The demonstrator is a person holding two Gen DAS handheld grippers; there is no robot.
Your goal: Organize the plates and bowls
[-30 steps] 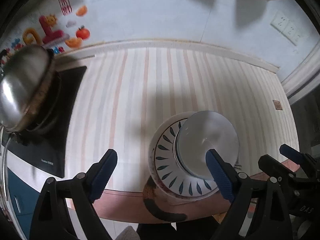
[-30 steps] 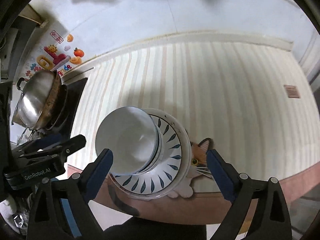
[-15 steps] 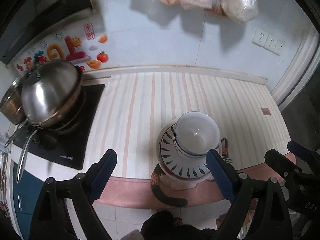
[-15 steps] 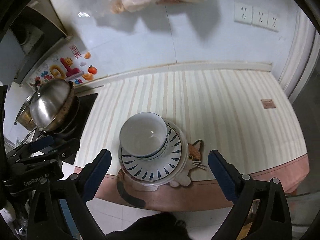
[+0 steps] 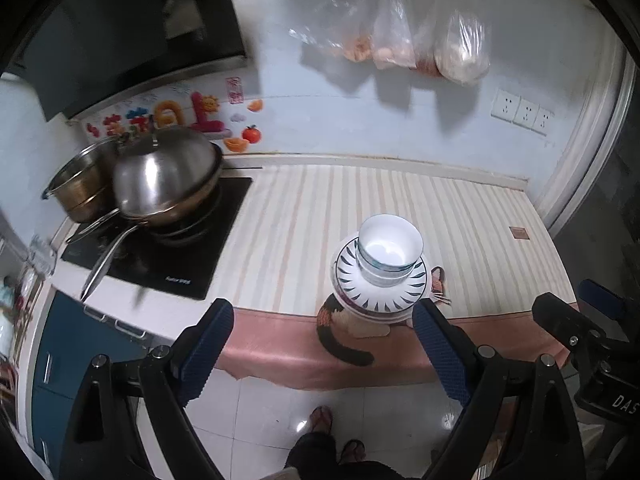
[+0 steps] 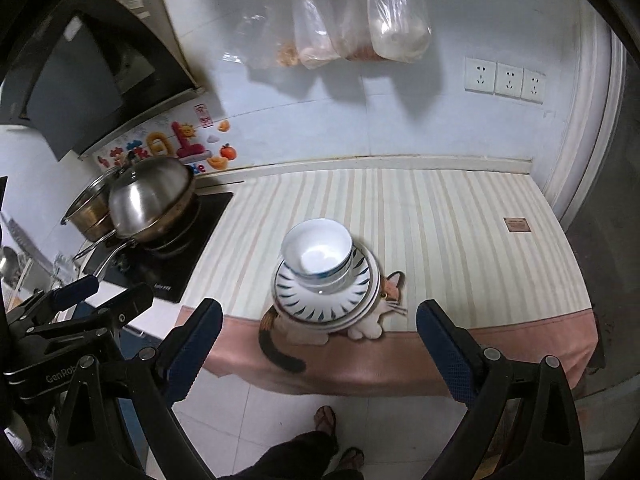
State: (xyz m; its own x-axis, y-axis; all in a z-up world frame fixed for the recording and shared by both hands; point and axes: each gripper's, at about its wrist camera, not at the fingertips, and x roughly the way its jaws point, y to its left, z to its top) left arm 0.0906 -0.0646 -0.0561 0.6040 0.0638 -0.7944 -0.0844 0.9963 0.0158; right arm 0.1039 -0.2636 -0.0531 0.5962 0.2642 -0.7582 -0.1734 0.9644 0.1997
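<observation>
- Stack's built: bowl [image 5: 390,246] sits on the plates [image 5: 380,296], which sit on the cat mat [image 5: 344,336] at the front edge of the worktop [image 5: 360,200]. At least one more bowl looks nested under the top one.
- Using the stack as the landmark: stove [image 5: 160,248] with the pans [image 5: 164,176] is well off to its left, striped cloth behind it is bare, wall sockets [image 6: 504,78] are up behind and to its right.
- Left tool [image 5: 324,356]: fingers wide apart, nothing between them, hanging out over the floor in front of the stack.
- Right tool [image 6: 320,354]: same deal, spread wide and empty, also in front of the stack and not touching it.
- My read: the stacking step looks done, I don't see any loose dishes anywhere.
- Next move, I'd guess, is either nothing or a nudge, since the plates sit close to the worktop's front edge and overhang the mat a bit. If so, come in low and grab a plate rim, not the bowl.
</observation>
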